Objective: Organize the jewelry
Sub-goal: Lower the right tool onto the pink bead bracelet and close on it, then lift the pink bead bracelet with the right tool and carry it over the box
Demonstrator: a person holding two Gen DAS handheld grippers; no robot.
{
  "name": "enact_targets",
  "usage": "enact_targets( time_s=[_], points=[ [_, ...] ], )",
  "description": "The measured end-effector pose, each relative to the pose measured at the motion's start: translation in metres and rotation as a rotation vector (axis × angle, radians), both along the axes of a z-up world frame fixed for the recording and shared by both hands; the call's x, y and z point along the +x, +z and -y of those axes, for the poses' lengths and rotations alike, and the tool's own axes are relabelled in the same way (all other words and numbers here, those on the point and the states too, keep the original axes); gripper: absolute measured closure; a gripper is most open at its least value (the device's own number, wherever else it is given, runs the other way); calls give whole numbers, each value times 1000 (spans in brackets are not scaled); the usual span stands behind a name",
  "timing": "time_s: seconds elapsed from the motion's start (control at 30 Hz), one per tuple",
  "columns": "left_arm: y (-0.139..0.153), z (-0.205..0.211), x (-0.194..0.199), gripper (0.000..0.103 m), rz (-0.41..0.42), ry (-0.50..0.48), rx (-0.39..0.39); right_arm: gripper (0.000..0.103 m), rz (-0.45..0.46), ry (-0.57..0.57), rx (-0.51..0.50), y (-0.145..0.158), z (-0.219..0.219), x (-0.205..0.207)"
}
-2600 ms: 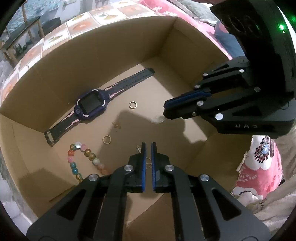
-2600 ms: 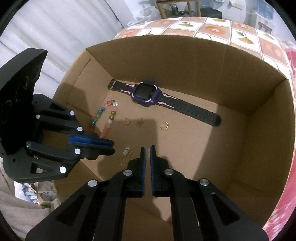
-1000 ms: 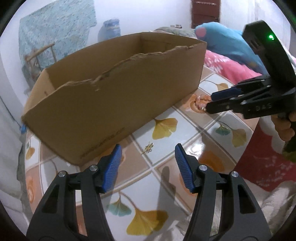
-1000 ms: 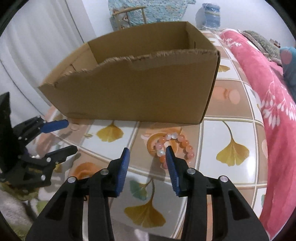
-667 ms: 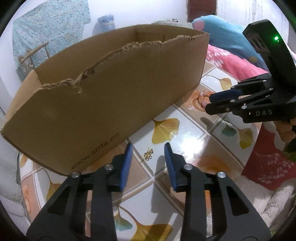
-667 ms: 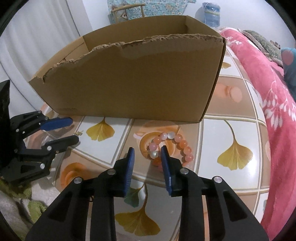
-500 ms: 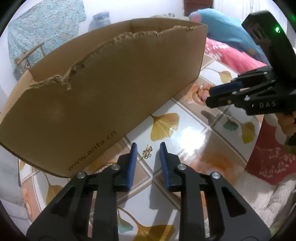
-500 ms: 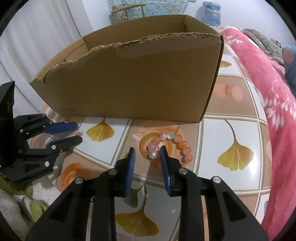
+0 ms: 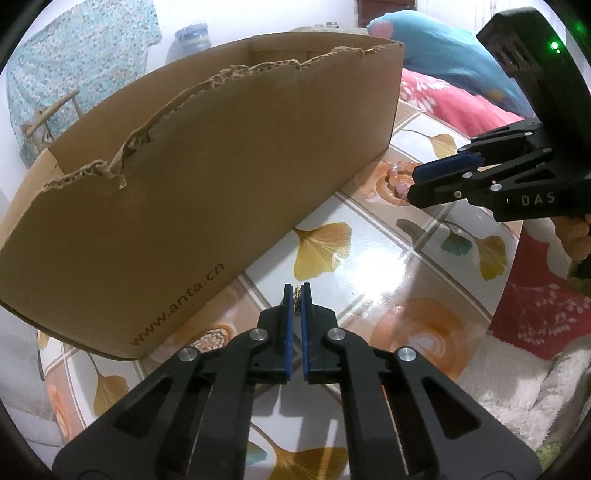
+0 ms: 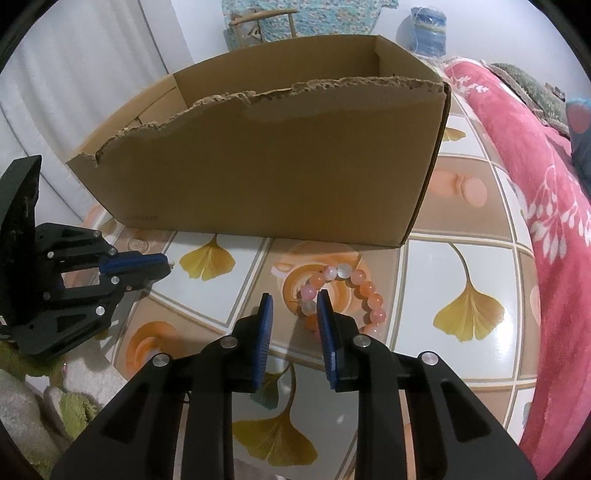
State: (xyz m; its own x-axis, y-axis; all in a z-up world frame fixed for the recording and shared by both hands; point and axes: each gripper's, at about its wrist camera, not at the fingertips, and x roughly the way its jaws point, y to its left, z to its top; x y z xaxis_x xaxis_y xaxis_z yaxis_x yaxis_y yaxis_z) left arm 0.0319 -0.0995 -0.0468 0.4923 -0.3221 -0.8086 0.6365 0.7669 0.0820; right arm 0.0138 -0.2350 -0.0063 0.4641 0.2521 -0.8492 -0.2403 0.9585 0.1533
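Note:
A brown cardboard box (image 9: pixel 207 177) stands on the tiled table; it also shows in the right wrist view (image 10: pixel 280 162). My left gripper (image 9: pixel 296 291) is shut on a small gold earring (image 9: pixel 296 300) just in front of the box; the same gripper shows in the right wrist view (image 10: pixel 166 266). A pink and orange bead bracelet (image 10: pixel 354 291) lies on the table. My right gripper (image 10: pixel 293 306) is open, its fingers astride the bracelet's near left beads. In the left wrist view the right gripper (image 9: pixel 413 182) hides most of the bracelet (image 9: pixel 397 173).
The table (image 10: pixel 461 362) has ginkgo-leaf tiles. A red floral blanket (image 10: pixel 546 192) lies along the right. A fluffy white and green cloth (image 10: pixel 40 398) lies at the table's near left edge. A chair with a teal cloth (image 10: pixel 273 18) stands behind the box.
Both grippers came out of the box and down to the table. My left gripper closed on the gold earring. My right gripper narrowed and moved in around the bracelet's beads.

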Motion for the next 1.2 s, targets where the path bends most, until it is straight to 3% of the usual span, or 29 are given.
enact_targets(
  time_s=[0.2,0.37,0.47,0.7,1.03,1.2],
  points=[
    [0,0,1,101,12,9,-3,80,-12,-8,-31,-6,-3,7],
    [2,-2,0,101,24,11,-11,93,-14,-7,-52,-8,-7,13],
    [5,-2,-2,101,33,8,-19,93,0,-42,6,-2,3,13],
    [13,-5,-6,101,53,9,-43,93,41,-159,257,24,50,8],
    [47,-5,-20,102,118,22,-88,94,118,-161,311,55,53,-2],
    [88,-5,-26,101,174,32,-137,94,194,-127,324,91,53,-14]
  ],
)
